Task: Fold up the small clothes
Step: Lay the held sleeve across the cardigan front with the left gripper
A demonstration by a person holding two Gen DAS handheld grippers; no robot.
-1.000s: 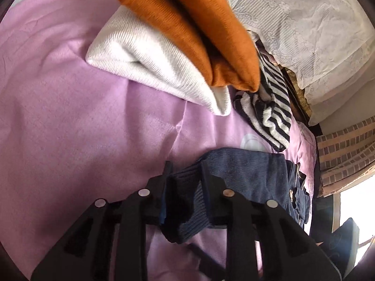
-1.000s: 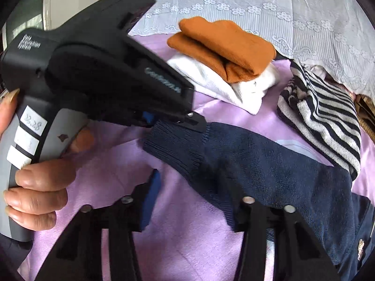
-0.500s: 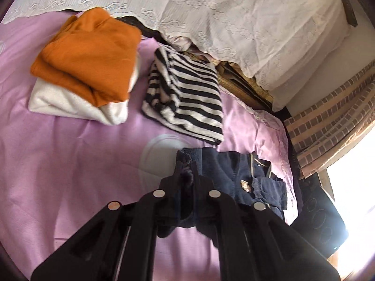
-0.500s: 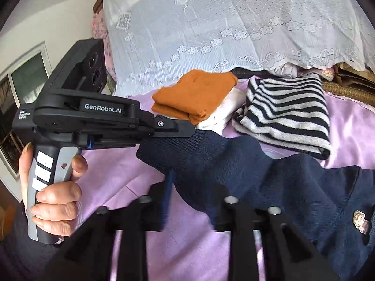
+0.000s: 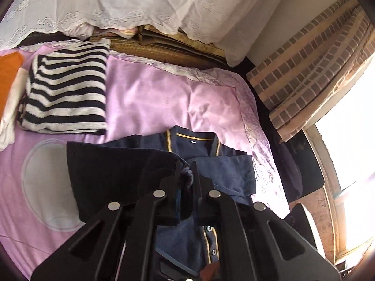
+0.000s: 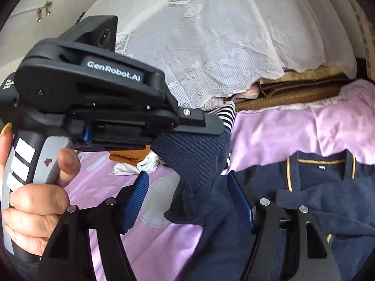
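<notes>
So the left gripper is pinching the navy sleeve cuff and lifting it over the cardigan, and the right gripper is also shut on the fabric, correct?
Not quite. The right gripper is open; in the right wrist view its blue pads stand apart with the navy sleeve hanging between them. The left gripper does pinch the cuff over the cardigan.

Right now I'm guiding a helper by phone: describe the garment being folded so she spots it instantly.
Find the purple bedspread below the white lace cover. Near its front edge lies a navy cardigan, its sleeve cuff pinched in the left gripper. Unlike the striped top beside it, it is plain dark blue with gold trim at the neck.
</notes>
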